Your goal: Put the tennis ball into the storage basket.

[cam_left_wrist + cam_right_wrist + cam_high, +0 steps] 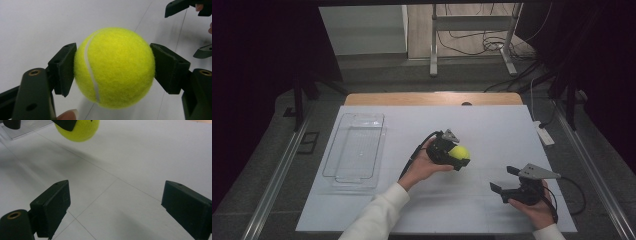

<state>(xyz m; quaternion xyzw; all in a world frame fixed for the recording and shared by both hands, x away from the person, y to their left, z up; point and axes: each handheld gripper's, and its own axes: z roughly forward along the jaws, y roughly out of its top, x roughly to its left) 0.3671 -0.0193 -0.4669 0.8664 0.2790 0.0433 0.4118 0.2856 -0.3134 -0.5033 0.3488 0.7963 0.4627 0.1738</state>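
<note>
Over a white-covered table (472,200), a person's left gripper (457,157) holds a yellow-green tennis ball (459,152) near the middle of the surface. From the left gripper view, the two black pads (63,68) press against opposite sides of the ball (113,67), whose white seam curves down its left half; the ball hangs above the sheet rather than resting on it, and a fingertip shows at the bottom edge. To the right and closer to the person, the right gripper (504,180) sits low in the other hand (537,205), its jaws spread wide with nothing between them. The right gripper view confirms this: bare white sheet lies between the two separated pads (52,205), while the ball (78,130) shows at the upper left, clamped in the other tool and casting a soft shadow on the sheet. A clear plastic tray (356,150) stands empty at the table's left side, well apart from both tools. A white sleeve (377,215) enters from the bottom edge.
</note>
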